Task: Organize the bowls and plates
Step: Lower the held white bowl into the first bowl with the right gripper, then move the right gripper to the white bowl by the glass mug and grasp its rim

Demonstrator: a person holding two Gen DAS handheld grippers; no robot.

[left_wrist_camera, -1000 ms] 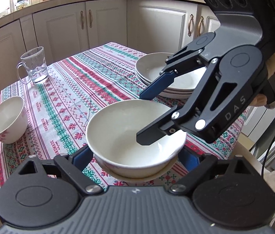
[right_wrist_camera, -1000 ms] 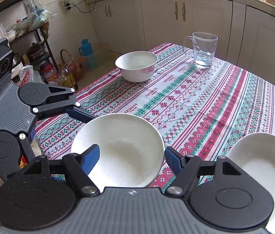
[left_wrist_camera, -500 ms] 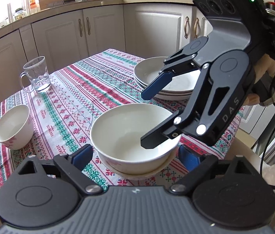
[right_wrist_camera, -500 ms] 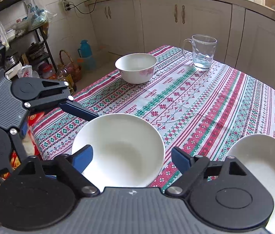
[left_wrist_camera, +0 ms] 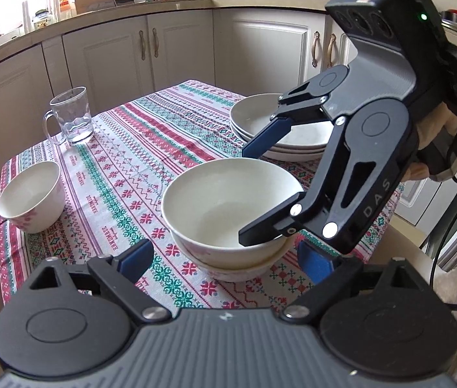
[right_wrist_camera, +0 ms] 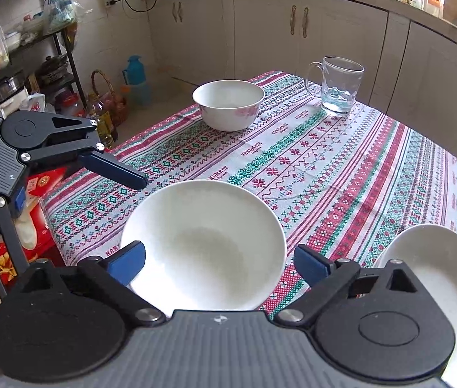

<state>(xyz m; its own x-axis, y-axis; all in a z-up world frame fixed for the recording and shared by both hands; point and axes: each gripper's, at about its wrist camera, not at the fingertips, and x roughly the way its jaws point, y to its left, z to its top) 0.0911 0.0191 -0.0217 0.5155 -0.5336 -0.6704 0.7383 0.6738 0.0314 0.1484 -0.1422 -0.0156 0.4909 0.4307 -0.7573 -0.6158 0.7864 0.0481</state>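
Note:
Two nested white bowls stand on the patterned tablecloth near its front edge; they also show in the right wrist view. My left gripper is open, fingers either side of the stack and apart from it. My right gripper is open and straddles the stack's rim; seen from the left wrist view, one finger hangs over the bowl's inside. A third white bowl stands at the left edge. A stack of white plates stands at the far right.
A glass mug with a little water stands at the table's far left corner. White cabinets ring the table. In the right wrist view a shelf and bottles stand on the floor beyond the table's left edge.
Both grippers have pulled back and up from the nested bowls. The left gripper's fingers now stand clear of the stack. The bowls have stayed in place.

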